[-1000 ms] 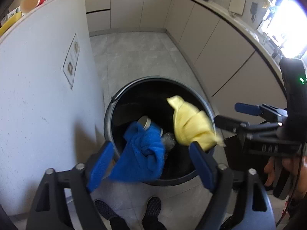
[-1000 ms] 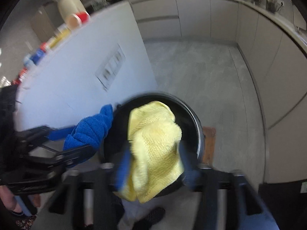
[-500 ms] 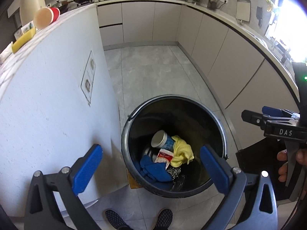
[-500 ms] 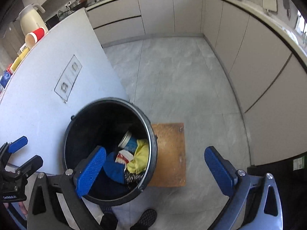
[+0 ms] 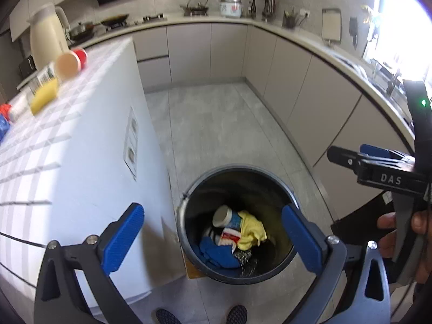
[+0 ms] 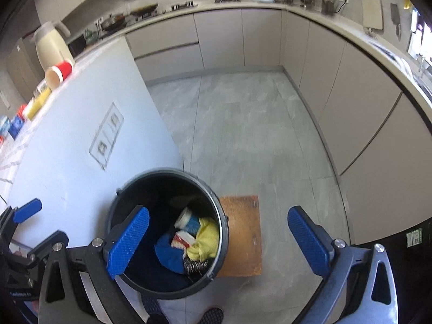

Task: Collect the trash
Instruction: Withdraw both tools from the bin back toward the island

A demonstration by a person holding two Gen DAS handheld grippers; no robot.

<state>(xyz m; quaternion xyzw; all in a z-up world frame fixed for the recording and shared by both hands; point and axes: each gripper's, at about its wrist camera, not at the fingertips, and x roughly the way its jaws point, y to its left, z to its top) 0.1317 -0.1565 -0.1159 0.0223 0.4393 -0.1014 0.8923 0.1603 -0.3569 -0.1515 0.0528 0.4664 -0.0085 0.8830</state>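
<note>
A black round bin (image 5: 186,202) (image 6: 216,202) stands on the floor beside the white island. Inside it lie a yellow cloth (image 5: 252,230) (image 6: 206,240), a blue cloth (image 5: 216,251) (image 6: 170,253), a blue-and-white cup (image 5: 226,216) (image 6: 187,220), a red-and-white packet (image 5: 229,237) (image 6: 183,239) and a steel scourer (image 5: 244,256) (image 6: 194,266). My left gripper (image 5: 213,240) hangs above the bin, open with nothing between its fingers. My right gripper (image 6: 220,240) is also open and holds nothing, over the bin's right rim. The right gripper (image 5: 372,167) shows at the right of the left wrist view.
The island top (image 5: 54,124) carries a red cup (image 5: 71,60) (image 6: 58,74), a yellow item (image 5: 44,95), a cream jug (image 5: 47,36) and small packets. A wooden board (image 6: 243,232) lies under the bin. Cabinets (image 6: 351,94) line the back and right. Shoes (image 5: 237,314) show below.
The blue and yellow cloths left both grippers and dropped into the bin. Both grippers opened wide and rose, so the bin looks smaller and the island top came into view.
</note>
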